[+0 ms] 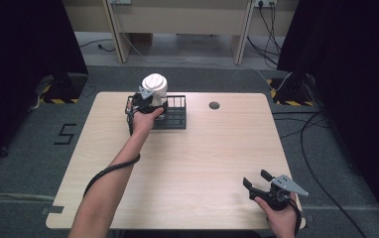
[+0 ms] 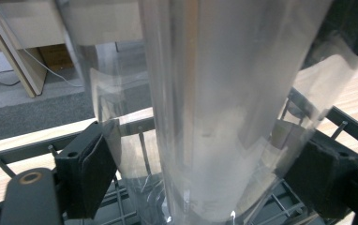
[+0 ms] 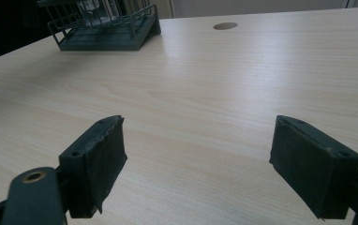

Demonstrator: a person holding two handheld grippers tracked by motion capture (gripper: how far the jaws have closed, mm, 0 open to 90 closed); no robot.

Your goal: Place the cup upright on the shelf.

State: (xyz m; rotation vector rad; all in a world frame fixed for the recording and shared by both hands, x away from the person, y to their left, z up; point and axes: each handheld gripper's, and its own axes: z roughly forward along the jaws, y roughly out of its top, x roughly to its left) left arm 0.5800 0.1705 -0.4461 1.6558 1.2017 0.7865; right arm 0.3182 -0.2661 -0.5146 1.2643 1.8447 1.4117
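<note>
At the table's far left, the left gripper (image 1: 147, 103) closes its jaws on a clear wrapped cylinder with a white top (image 1: 155, 86), standing in a dark wire rack (image 1: 176, 115). The right gripper (image 1: 260, 181) rests near right, wide open, empty.

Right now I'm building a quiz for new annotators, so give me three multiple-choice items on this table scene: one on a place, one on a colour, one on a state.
1. Where is the wire rack?
A. far left part of the table
B. near right corner
C. on the floor

2. What colour is the rack?
A. white
B. dark grey-black
C. red

3. How is the right gripper?
A. shut on a cup
B. open, holding nothing
C. inside the rack

Answers:
1. A, the high view shows it at the table's far edge, left of centre.
2. B, its wires look dark in both views.
3. B, its jaws stand apart over bare wood.
</note>
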